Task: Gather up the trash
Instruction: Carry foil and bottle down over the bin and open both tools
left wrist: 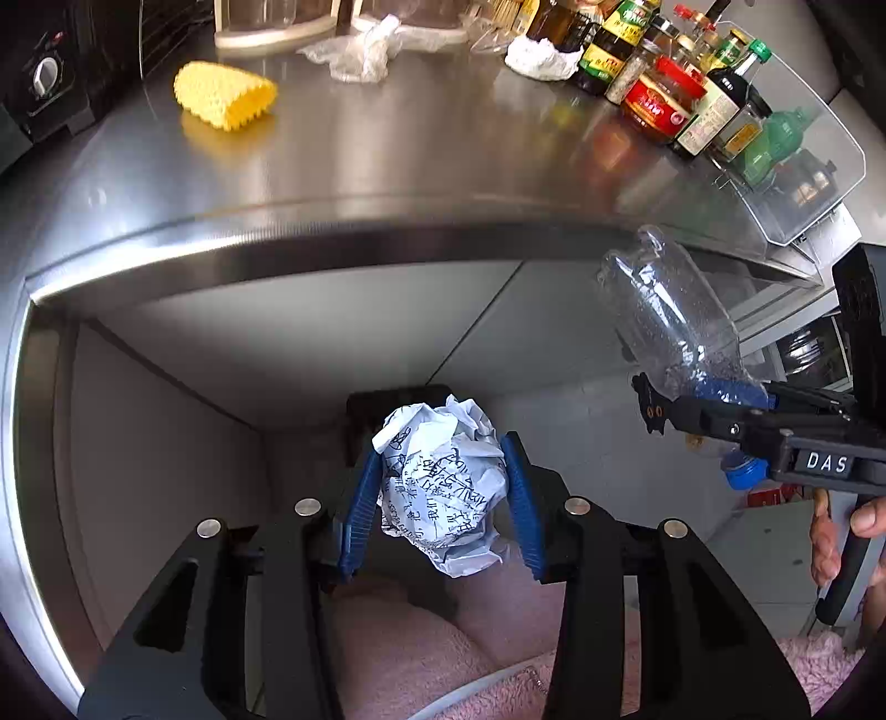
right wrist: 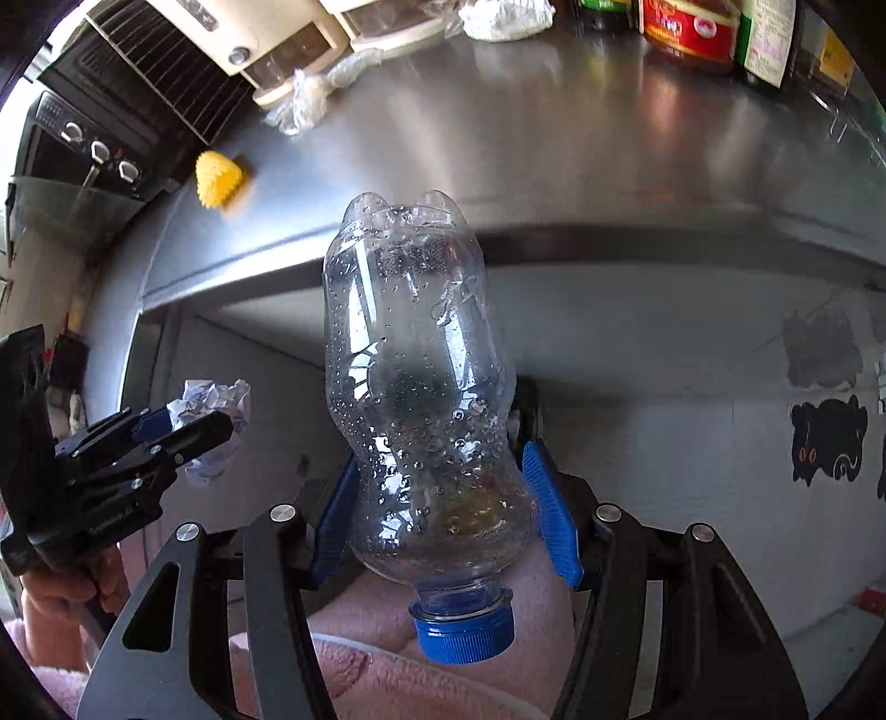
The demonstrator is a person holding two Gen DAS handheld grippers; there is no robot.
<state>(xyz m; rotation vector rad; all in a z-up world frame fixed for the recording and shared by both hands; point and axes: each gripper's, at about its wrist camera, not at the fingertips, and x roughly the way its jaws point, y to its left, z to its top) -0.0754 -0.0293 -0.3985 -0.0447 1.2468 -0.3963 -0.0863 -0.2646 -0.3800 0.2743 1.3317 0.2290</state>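
Paper ball (left wrist: 443, 482), crumpled and covered in handwriting, sits clamped between the blue fingers (left wrist: 357, 509) of the left gripper (left wrist: 440, 498), below the tabletop (left wrist: 421, 149) edge. Just beside it, the right gripper (right wrist: 437, 498) has its fingers (right wrist: 548, 509) closed on a clear plastic bottle (right wrist: 421, 387), blue cap (right wrist: 465, 631) toward the camera. A yellow sponge (left wrist: 224, 94) and crumpled plastic wrap (left wrist: 354, 50) lie on the tabletop near sauce bottles (left wrist: 664, 83).
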